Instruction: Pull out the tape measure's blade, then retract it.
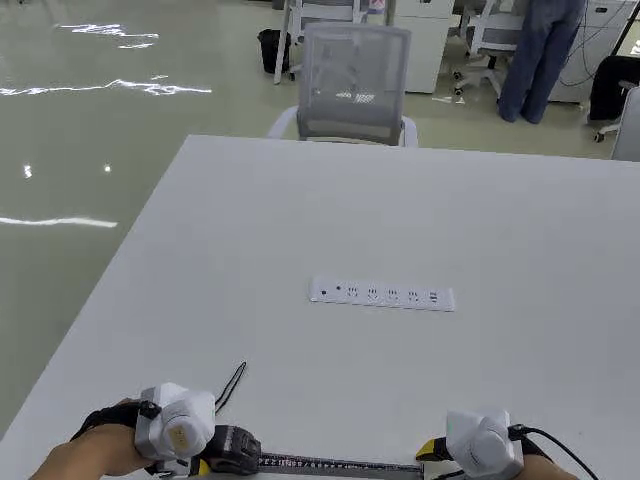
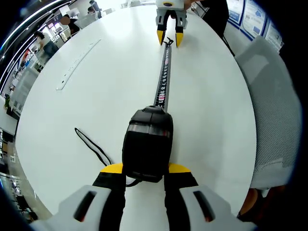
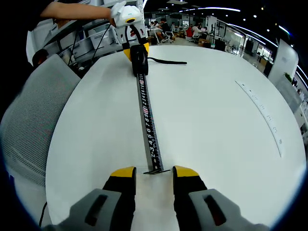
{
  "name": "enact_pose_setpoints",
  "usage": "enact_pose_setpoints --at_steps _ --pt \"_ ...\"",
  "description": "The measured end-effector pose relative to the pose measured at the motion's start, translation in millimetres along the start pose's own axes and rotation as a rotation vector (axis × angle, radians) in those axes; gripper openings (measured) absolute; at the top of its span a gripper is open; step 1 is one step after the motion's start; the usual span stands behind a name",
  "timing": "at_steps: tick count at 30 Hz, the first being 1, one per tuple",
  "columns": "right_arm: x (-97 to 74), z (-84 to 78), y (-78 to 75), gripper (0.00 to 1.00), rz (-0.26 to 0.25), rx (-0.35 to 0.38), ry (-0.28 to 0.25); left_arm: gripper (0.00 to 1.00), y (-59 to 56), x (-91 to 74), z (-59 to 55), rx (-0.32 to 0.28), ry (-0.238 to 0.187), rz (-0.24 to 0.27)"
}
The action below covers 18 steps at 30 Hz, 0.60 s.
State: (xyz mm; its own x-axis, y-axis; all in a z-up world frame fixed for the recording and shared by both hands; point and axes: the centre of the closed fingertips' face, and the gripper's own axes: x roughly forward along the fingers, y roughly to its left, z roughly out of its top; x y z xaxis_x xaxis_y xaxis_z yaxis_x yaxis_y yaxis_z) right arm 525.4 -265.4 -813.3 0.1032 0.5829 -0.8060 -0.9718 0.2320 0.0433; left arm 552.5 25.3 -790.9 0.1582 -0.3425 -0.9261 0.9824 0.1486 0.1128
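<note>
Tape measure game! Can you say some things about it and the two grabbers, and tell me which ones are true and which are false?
1. The left gripper is holding the black tape measure case. True.
2. The blade is rolled up all the way inside the case. False: it lies stretched out along the table, from the case to the right gripper.
3. The right gripper is squeezed shut on the end of the blade. False: its jaws stand apart, with the blade's hook end between them.
4. A white power strip lies on the table. True.
5. A thin black strap lies on the table beside the case. True.
</note>
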Motion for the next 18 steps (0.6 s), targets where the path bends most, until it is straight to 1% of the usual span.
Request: enact_pose_setpoints --at_steps 1,3,6,8,12,14,18 --pt "-1.0 0.3 -0.5 0.32 -0.011 0.006 0.002 0.27 0.0 0.5 0.0 -0.001 0.003 0.0" --pt "-2.2 -1.1 -0.1 0.34 -0.016 0.013 0.0 0.28 0.3 2.4 -0.4 -0.004 0.011 0.002" --pt "-7.2 -0.9 0.7 0.38 -0.032 0.044 -0.009 0.29 0.1 5.4 -2.5 0.023 0.031 0.016" --pt "-11.1 -0.7 1.0 0.39 -0.043 0.054 -0.017 0.31 -0.3 5.5 -2.0 0.016 0.028 0.015" --pt "-21.1 0.1 5.2 0.42 -0.061 0.081 -0.028 0.37 -6.1 2.9 -3.4 0.019 0.018 0.022" --pt "-25.8 0.5 7.6 0.43 -0.071 0.094 -0.039 0.42 -9.9 0.4 -3.7 0.004 0.003 0.025" --pt "-34.2 -1.1 13.9 0.48 -0.092 0.115 -0.044 0.48 -16.1 -4.1 -8.7 -0.025 -0.006 0.043"
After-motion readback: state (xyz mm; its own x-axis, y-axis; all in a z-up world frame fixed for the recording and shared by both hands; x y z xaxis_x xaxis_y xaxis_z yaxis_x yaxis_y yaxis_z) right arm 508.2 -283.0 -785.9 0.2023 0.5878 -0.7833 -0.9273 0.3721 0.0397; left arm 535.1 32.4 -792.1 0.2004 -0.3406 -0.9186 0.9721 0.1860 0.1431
